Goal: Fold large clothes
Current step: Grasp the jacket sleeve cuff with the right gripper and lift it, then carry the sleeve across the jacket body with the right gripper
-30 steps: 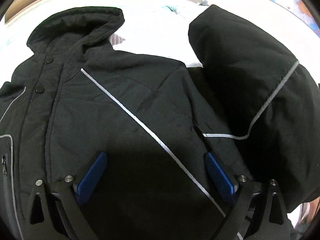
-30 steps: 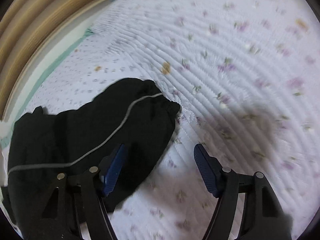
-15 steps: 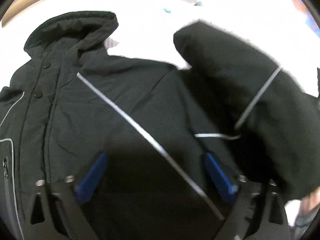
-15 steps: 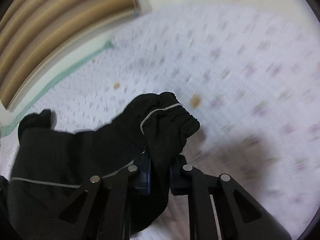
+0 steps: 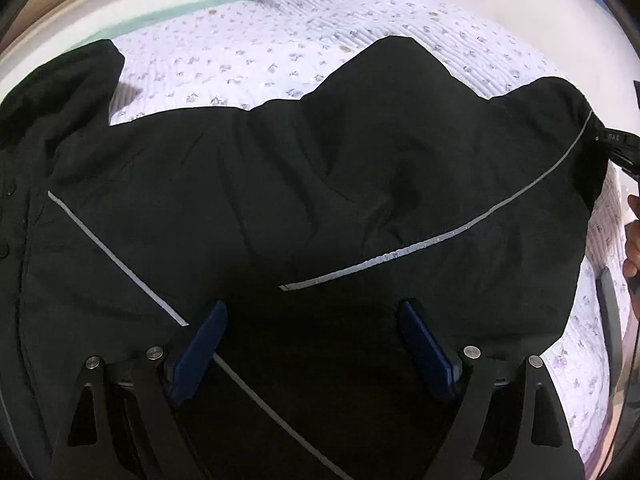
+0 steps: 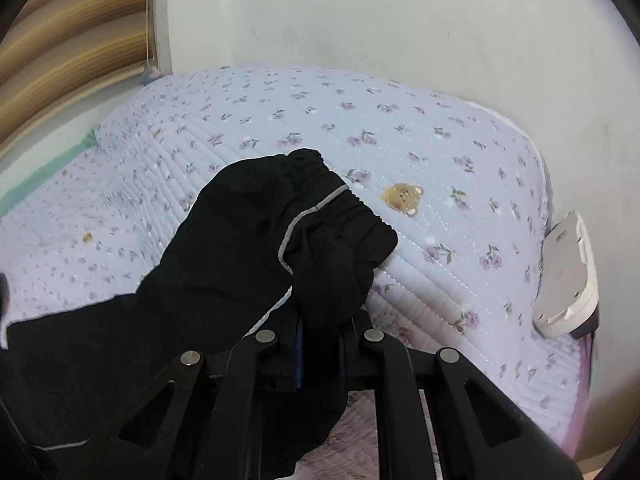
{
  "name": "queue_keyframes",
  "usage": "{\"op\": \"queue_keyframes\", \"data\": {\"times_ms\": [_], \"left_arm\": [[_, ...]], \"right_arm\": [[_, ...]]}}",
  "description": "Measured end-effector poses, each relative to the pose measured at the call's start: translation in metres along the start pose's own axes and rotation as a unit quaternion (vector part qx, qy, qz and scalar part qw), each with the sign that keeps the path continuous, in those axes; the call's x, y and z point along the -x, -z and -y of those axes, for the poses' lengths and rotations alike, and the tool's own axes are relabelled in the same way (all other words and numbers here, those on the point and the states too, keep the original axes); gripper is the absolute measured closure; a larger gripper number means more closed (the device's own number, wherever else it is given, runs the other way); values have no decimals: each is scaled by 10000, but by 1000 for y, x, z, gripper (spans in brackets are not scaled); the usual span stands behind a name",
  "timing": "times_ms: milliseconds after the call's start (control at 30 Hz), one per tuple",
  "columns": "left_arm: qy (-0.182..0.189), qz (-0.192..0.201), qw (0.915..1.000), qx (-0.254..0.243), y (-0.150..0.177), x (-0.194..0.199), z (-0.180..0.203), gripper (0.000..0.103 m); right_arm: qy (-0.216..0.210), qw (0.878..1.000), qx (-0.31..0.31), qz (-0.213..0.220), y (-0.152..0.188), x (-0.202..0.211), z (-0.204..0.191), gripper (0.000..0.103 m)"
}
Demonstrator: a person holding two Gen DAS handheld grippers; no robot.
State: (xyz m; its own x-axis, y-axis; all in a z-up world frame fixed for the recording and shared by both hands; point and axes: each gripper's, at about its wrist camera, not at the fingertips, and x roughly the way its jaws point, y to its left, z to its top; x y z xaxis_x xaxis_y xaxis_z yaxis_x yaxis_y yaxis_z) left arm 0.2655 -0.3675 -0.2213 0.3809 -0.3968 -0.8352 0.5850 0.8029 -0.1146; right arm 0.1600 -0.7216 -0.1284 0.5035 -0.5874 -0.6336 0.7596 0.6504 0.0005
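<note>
A black padded jacket with thin grey piping lies front up on a floral quilt. Its hood is at the upper left. My left gripper is open, hovering just above the jacket's chest with nothing between its blue pads. The jacket's sleeve is stretched out to the right. My right gripper is shut on the sleeve near its elastic cuff and holds it lifted above the bed. The right gripper also shows at the right edge of the left wrist view.
The lilac floral quilt covers the bed up to a white wall. A white flat device sits at the bed's right edge. Wooden blinds hang at the upper left. A small bear-shaped patch marks the quilt.
My right gripper closed on the sleeve near the cuff and lifted it, pulling it out to the right. The sleeve, bunched up before, now stretches sideways. The left gripper stayed open over the chest.
</note>
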Motion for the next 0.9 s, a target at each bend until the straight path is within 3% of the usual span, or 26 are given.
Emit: {"op": "queue_keyframes", "data": {"times_ms": [100,167,233,367,533,667,767,900], "left_arm": [[189,109,9996,203,1,16,-6,14],[397,256,9982,382,2,37,-13,14],[434,434,9974,371,5,64,-18,14],[35,679,9974,254,12,112,-46,14],[-263,821,9958,310,53,163,-84,14],[-839,981,9901,543,90,193,-117,14],[-1050,814,9887,690,107,206,-142,14],[-1260,974,9822,996,130,227,-173,14]], "right_arm": [[-158,9998,97,-59,-1,8,-7,89],[-872,9961,75,-127,-3,22,-10,89],[-1148,9930,245,-108,-5,41,-20,89],[-1859,9805,630,-87,-2,90,-57,89],[-2699,9538,1307,-168,17,160,-130,89],[-3070,9328,1875,-227,43,204,-192,89],[-3342,9132,2320,-230,70,240,-241,89],[-3560,8951,2666,-314,99,269,-291,89]]}}
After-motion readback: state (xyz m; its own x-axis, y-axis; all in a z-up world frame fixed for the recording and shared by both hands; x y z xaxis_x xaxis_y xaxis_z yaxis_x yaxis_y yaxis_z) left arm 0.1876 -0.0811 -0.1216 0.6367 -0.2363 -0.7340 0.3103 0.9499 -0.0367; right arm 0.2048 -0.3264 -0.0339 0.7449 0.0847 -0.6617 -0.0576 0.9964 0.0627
